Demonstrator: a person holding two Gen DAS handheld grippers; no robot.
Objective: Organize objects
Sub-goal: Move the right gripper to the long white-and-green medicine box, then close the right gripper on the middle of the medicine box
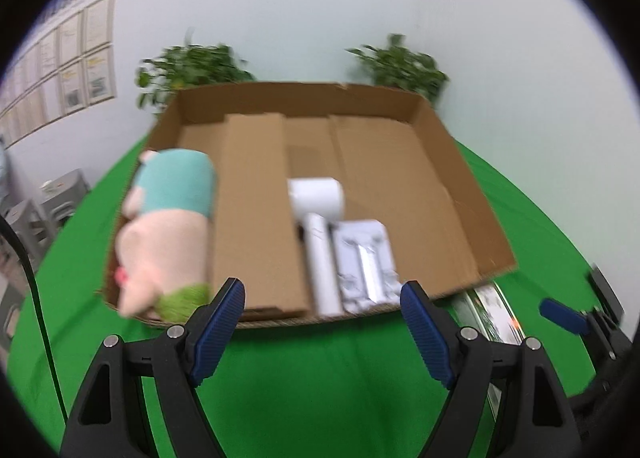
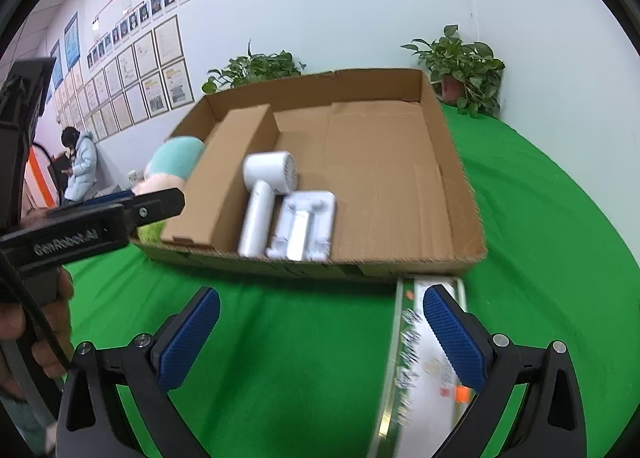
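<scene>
A shallow cardboard tray [image 1: 460, 178] [image 2: 440, 162] stands on the green table. In it lie a pink and teal plush toy [image 1: 168, 226] [image 2: 172, 162], a long brown box [image 1: 256, 214] [image 2: 228, 178], a white hair dryer [image 1: 318, 218] [image 2: 264, 186] and a white packaged item [image 1: 366, 262] [image 2: 304, 226]. A long green-and-white printed box [image 2: 420, 362] [image 1: 492, 310] lies on the cloth in front of the tray. My left gripper [image 1: 322, 322] is open and empty before the tray's front edge. My right gripper [image 2: 320, 338] is open, its right finger over the printed box.
Green cloth [image 1: 320, 378] [image 2: 280, 318] covers the table. Two potted plants [image 2: 464, 62] [image 2: 256, 66] stand behind the tray against the wall. The left gripper's body [image 2: 80, 226] shows at the left of the right wrist view. A person [image 2: 80, 162] sits far left.
</scene>
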